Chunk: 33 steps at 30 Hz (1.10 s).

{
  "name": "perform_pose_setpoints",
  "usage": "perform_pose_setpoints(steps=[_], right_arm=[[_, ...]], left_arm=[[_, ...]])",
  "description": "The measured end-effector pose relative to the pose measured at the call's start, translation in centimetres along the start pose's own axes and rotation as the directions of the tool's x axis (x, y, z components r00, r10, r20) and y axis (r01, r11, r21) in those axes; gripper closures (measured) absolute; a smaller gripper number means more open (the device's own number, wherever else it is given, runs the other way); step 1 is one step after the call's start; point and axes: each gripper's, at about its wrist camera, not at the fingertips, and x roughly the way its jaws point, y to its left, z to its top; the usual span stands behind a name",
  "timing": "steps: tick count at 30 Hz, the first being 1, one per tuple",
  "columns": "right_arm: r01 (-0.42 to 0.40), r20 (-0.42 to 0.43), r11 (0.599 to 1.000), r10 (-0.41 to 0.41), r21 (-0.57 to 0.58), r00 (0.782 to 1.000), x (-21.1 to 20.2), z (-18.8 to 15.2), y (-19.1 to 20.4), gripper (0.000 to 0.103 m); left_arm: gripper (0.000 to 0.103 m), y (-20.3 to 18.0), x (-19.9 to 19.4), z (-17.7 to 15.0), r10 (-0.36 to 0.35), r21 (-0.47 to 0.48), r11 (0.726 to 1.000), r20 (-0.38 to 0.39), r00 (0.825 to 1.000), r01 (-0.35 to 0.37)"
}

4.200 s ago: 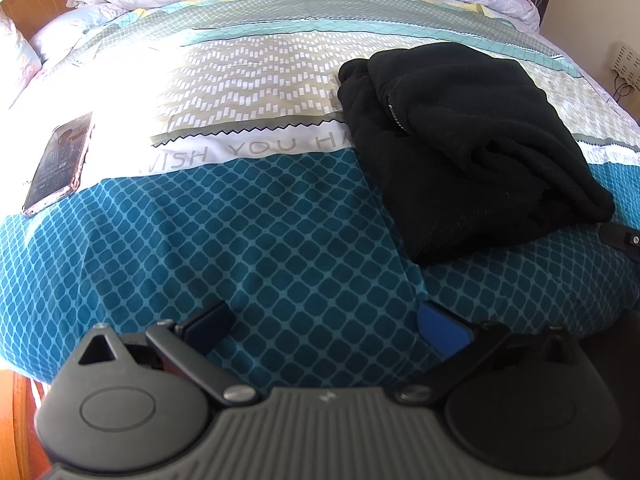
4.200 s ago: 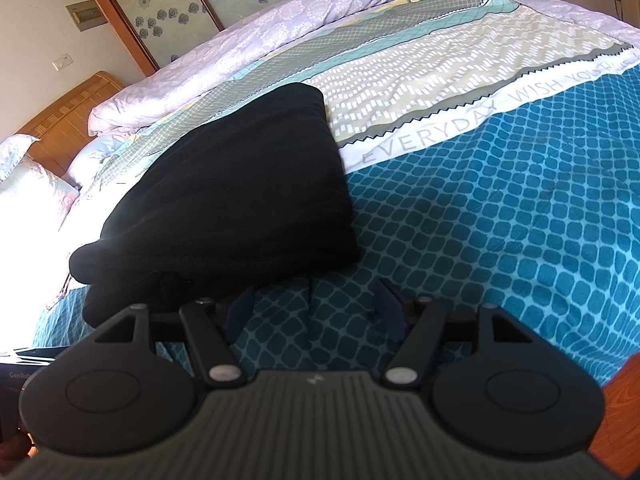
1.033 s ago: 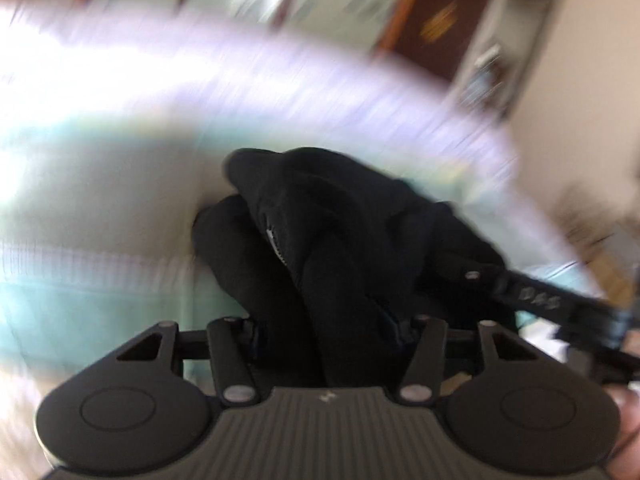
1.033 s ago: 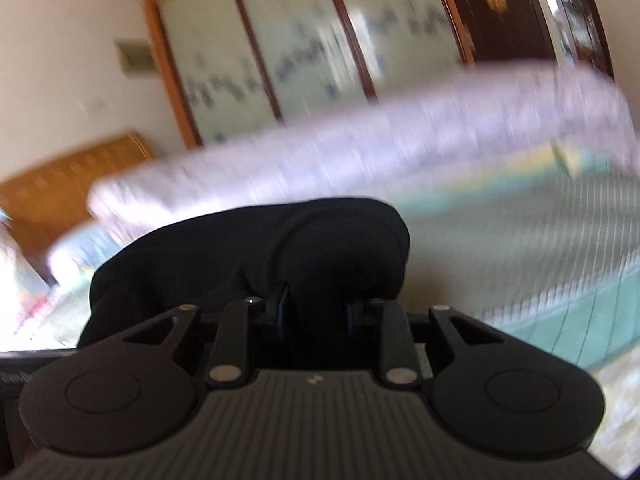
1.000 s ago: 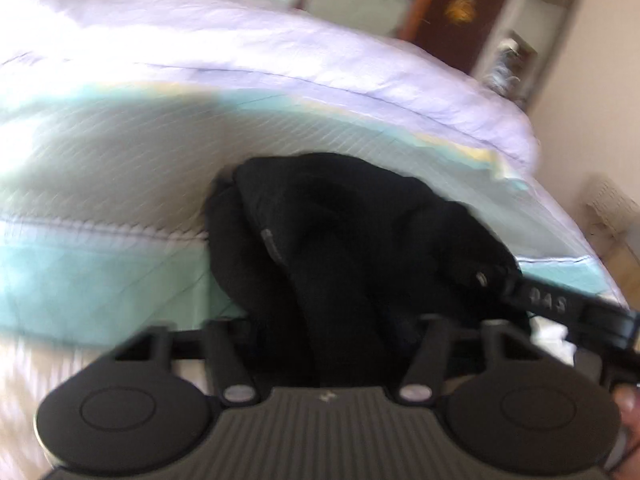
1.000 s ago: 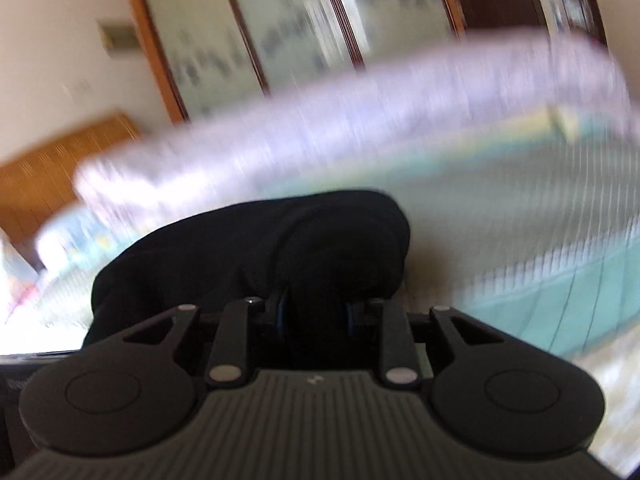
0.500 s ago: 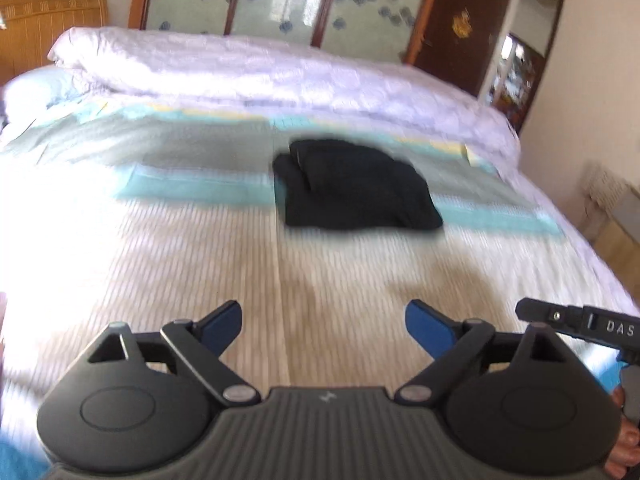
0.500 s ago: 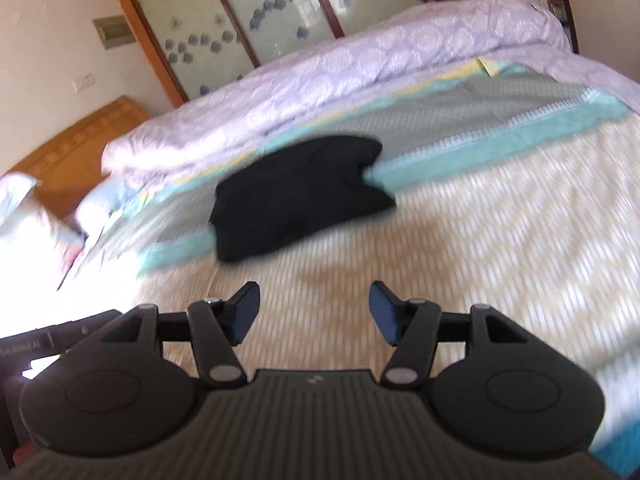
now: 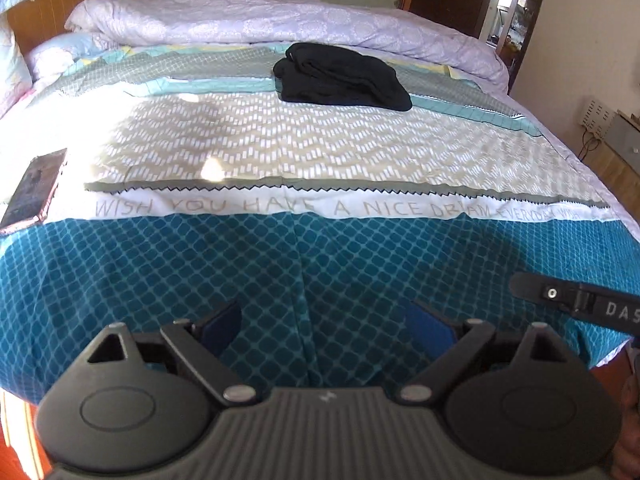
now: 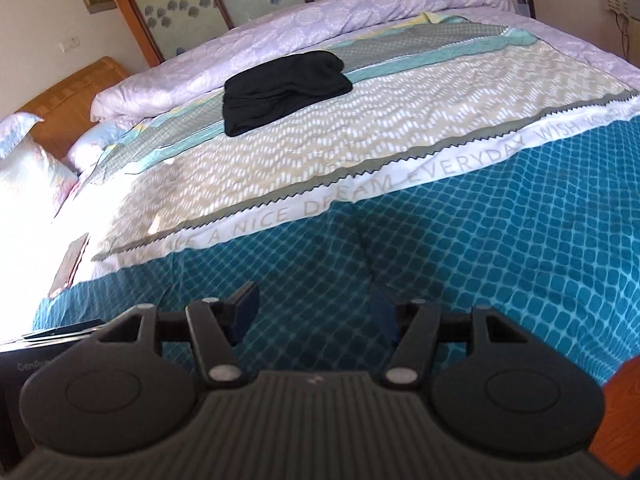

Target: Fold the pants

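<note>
The black pants (image 9: 342, 78) lie folded in a compact bundle on the far part of the bed, near the rolled lilac duvet; they also show in the right wrist view (image 10: 280, 90). My left gripper (image 9: 326, 326) is open and empty, low over the teal near edge of the bedspread, far from the pants. My right gripper (image 10: 316, 312) is open and empty, also over the teal near edge. Part of the right gripper shows at the right edge of the left wrist view (image 9: 580, 306).
The patterned bedspread (image 9: 320, 152) covers the bed. A phone (image 9: 34, 190) lies at the left edge of the bed and shows in the right wrist view (image 10: 70, 264). A rolled lilac duvet (image 9: 260, 24) and pillows (image 10: 28, 168) lie at the back. A wooden headboard (image 10: 68, 92) stands behind.
A second ago both grippers were shut on the black pants and carried them. They have let go, left the pants at the far side of the bed and drawn back to the near edge.
</note>
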Motion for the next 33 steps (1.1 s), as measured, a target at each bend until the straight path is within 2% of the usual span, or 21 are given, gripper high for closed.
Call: perform_pose_setpoints(steps=[3, 5, 13, 21, 33], right_arm=[[0.006, 0.023, 0.998, -0.005, -0.064, 1.000, -0.3, -0.6, 1.0, 0.039], [0.008, 0.024, 0.998, -0.006, -0.066, 1.000, -0.4, -0.8, 0.9, 0.038], [0.029, -0.001, 1.000, -0.029, 0.010, 1.000, 0.4, -1.0, -0.8, 0.038], [0.033, -0.020, 0.999, -0.032, 0.040, 0.999, 1.0, -1.0, -1.7, 0.038], [0.031, -0.022, 0.998, -0.030, 0.050, 0.999, 1.0, -0.9, -2.0, 0.038]], left_arm=[[0.001, -0.6, -0.9, 0.0, 0.053, 0.022, 0.998, 0.057, 0.997, -0.054], [0.000, -0.7, -1.3, 0.1, 0.069, 0.029, 0.997, 0.074, 0.995, -0.071], [0.001, -0.5, -0.2, 0.2, 0.066, 0.021, 0.998, -0.031, 0.997, -0.065], [0.001, -0.8, 0.4, -0.2, 0.075, 0.037, 0.997, -0.063, 0.995, -0.072], [0.001, -0.2, 0.8, -0.1, 0.102, 0.014, 0.995, -0.093, 0.990, -0.101]])
